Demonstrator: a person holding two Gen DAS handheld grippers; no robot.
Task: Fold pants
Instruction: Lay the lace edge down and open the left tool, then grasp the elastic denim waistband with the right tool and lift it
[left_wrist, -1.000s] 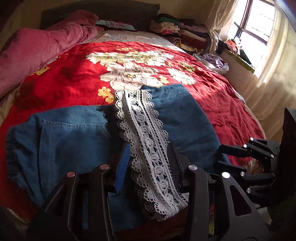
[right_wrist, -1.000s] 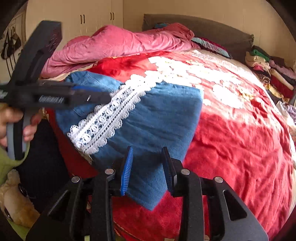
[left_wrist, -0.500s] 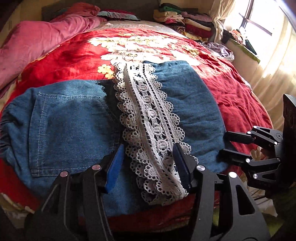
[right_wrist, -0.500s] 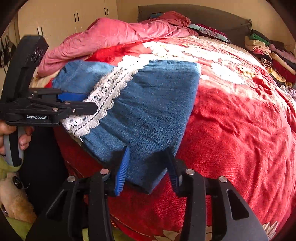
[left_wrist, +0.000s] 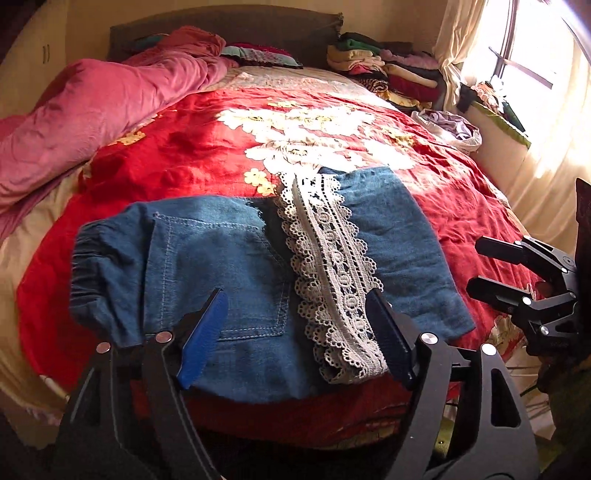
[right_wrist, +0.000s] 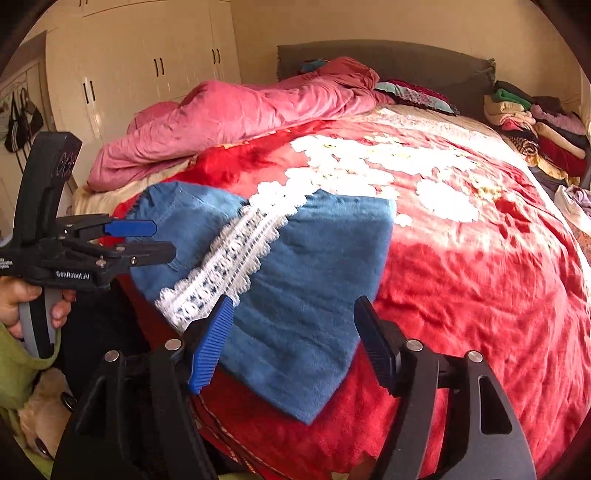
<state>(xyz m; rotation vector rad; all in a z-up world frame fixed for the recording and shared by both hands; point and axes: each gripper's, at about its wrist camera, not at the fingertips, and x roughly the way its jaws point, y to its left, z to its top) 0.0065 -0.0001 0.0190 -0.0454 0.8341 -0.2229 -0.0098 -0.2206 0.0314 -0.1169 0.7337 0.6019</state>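
Your red floral bedspread (left_wrist: 192, 155) fills both views, its near edge cut off behind the gripper frames. At that near edge lie the blue denim pants (left_wrist: 207, 266), folded, a white lace strip (left_wrist: 332, 273) running down them; their lower hem hides behind your left gripper (left_wrist: 299, 339), whose jaws stand wide and hold nothing. Your right gripper (right_wrist: 295, 343) gapes wide too, empty. The stacked clothes (left_wrist: 384, 74) by the headboard blur together.
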